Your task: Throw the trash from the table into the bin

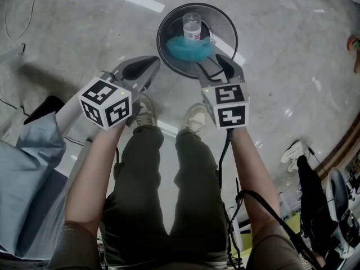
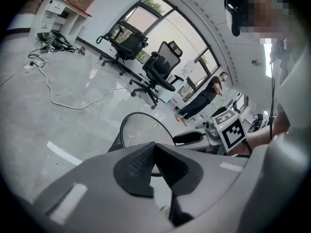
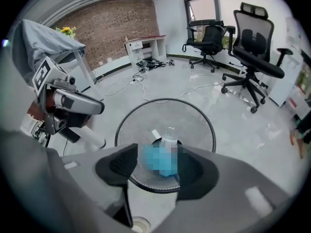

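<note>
Right gripper (image 3: 156,168) is hanging above the mesh bin (image 3: 194,114) with its jaws standing wide apart and gripping nothing. Directly beneath its tips, the blue trash (image 1: 188,49) is lying on the bin floor, and a clear plastic cup (image 1: 192,26) is standing upright just beyond it. Left gripper (image 2: 154,147) is pointing past the bin's near rim, its jaws meeting at the tips and carrying nothing.

The head view alone is showing both pieces of trash sharply, and the person's shoes (image 1: 147,112) just behind the two tools. The right gripper view is showing the blue piece only as a blurred patch. It is adding a cloth-draped table (image 3: 46,38) behind the left gripper. The left gripper view is showing only the bin's mesh wall, not its contents.

Beyond the bin, bare floor is lying open. Office chairs (image 3: 252,52) are standing well apart from both tools, and a white cable (image 2: 53,98) is trailing across the floor far out to the left.
</note>
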